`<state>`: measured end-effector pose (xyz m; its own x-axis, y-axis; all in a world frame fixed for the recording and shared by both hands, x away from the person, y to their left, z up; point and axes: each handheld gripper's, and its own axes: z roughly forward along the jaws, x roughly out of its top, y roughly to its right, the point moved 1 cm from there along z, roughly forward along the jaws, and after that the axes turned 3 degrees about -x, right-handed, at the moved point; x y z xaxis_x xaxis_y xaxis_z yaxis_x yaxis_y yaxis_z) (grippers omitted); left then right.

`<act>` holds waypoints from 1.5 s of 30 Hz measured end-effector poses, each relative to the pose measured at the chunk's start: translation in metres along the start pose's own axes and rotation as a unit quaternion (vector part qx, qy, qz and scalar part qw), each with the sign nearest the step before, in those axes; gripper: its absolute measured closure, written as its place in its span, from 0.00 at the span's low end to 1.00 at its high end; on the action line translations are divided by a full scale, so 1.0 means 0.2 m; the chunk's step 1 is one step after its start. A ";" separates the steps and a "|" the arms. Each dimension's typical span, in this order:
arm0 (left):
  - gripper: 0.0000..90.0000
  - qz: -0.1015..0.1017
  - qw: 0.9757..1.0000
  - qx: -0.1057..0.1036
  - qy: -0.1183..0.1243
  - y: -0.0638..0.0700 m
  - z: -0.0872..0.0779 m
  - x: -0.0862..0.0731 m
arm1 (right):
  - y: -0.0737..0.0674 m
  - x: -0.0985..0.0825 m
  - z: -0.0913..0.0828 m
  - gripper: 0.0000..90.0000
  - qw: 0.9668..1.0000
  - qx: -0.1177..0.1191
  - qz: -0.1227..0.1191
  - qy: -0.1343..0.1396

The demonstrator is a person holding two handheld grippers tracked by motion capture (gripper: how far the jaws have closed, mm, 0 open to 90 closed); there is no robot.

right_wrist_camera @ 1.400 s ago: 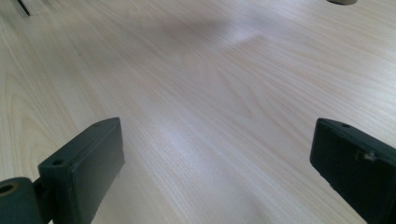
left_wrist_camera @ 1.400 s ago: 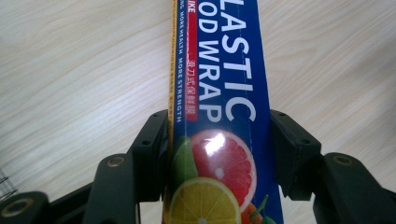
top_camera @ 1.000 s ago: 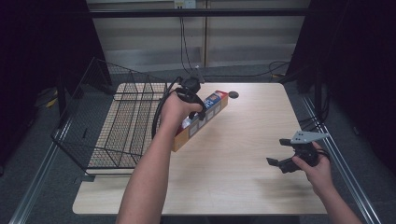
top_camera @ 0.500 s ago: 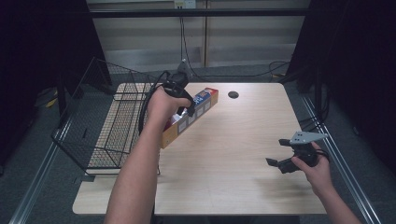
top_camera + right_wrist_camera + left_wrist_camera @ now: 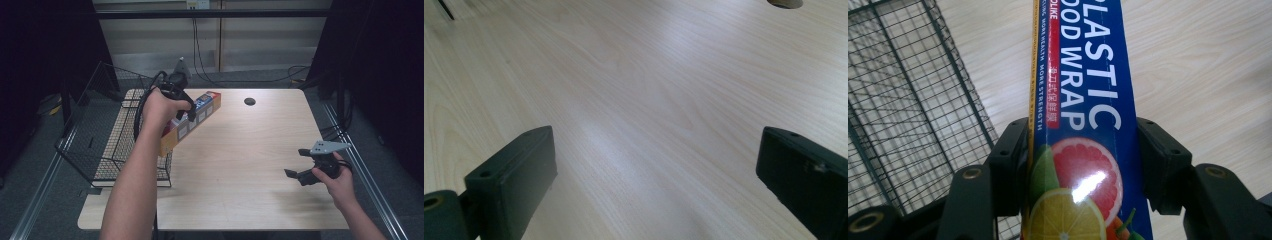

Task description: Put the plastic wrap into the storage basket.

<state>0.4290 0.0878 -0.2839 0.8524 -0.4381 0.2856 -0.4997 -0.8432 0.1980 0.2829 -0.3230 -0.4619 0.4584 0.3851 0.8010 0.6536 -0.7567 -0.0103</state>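
Starting at the left: there's a black wire mesh basket (image 5: 107, 145) hanging off the left edge of the pale wood worktop (image 5: 250, 170). Just right of it, the left hand-held gripper (image 5: 187, 112) is clamped across a long, narrow blue-and-yellow cardboard box of plastic food wrap (image 5: 200, 112). In the high view the box sits diagonally, lifted off the wood as far as I can tell, with its lower end over the basket's rim and its red-tipped far end pointing toward the middle of the worktop. The left gripper view shows both black jaws pressed flat on the box's two long sides, right over the printed citrus picture (image 5: 1083, 175).

My guess on handling: it's light, and the carton is stiff lengthwise but thin, so squeezing hard could dent the walls. The print looks glossy (there's a glare spot), so it might slide a bit. Being long, it'll want to swing if held near one end, so a grip around mid-length across the narrow sides seems best.

Far right, the right hand-held gripper (image 5: 306, 165) hovers low over bare wood near a small round hole in the worktop (image 5: 249, 101), jaws wide apart, holding nothing.
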 end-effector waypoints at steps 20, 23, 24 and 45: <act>0.50 -0.029 0.999 0.014 0.023 -0.11 -0.20 -0.03 | -0.01 0.00 0.01 0.03 1.000 0.000 0.004 -0.002; 0.50 -0.038 0.999 0.019 0.024 -0.13 -0.23 -0.04 | -0.01 0.00 0.01 0.03 1.000 0.001 0.004 -0.003; 0.50 -0.043 0.999 0.019 0.025 -0.15 -0.25 -0.06 | -0.01 0.00 0.01 0.03 1.000 0.002 0.005 -0.003; 0.50 -0.082 0.995 0.041 0.042 -0.30 -0.40 -0.15 | -0.01 0.01 0.01 0.03 1.000 -0.002 0.004 -0.001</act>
<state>0.4209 0.1759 -0.2286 0.9039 -0.2672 0.3342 -0.3375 -0.9253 0.1731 0.2840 -0.3199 -0.4626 0.4652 0.3803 0.7994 0.6475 -0.7619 -0.0143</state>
